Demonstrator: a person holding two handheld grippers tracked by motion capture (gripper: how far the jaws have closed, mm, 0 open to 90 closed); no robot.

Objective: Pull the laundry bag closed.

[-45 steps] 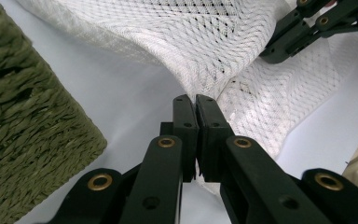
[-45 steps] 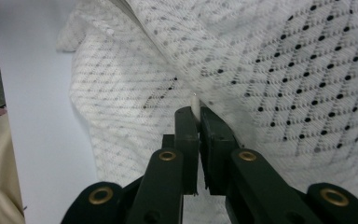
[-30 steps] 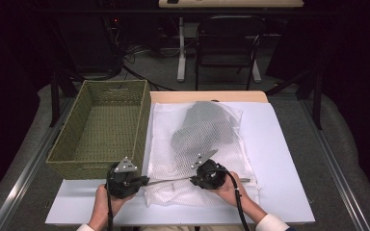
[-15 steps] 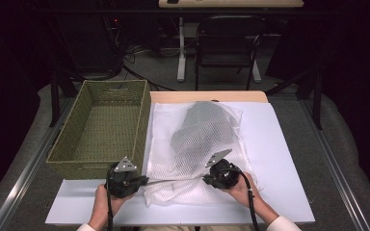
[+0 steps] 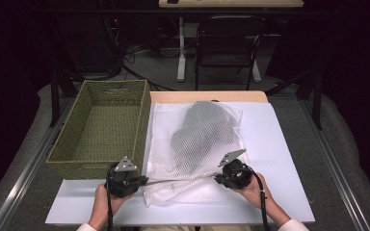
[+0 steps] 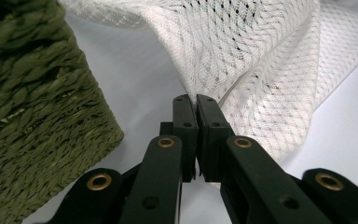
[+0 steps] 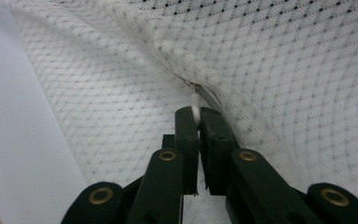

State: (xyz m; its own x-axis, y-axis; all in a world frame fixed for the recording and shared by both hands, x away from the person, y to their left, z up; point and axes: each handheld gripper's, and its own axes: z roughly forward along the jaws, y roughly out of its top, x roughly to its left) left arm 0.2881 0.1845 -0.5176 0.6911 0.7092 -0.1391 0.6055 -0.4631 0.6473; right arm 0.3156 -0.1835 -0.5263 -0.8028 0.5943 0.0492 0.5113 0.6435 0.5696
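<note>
A white mesh bag (image 5: 192,144) lies flat on the white table (image 5: 279,159), with a dark grey garment (image 5: 200,127) showing through it. My left gripper (image 5: 143,182) is shut on the bag's near left corner, and the mesh (image 6: 261,60) rises from between its jaws (image 6: 196,100). Farther right along the same edge, my right gripper (image 5: 218,177) is shut on the white zipper pull (image 7: 195,100) at the metal slider. The zipper line (image 5: 183,180) runs taut between the two grippers. In the right gripper view, mesh (image 7: 284,70) lies all around the right gripper (image 7: 198,112).
A green woven basket (image 5: 99,166) stands empty at the left of the table, close beside my left gripper, and its wall (image 6: 32,107) shows in the left gripper view. A chair (image 5: 229,43) stands on the floor beyond the far edge.
My right gripper has slid to the right along the bag's near edge with the zipper pull in it, lengthening the stretch between the grippers. The left gripper has stayed put.
</note>
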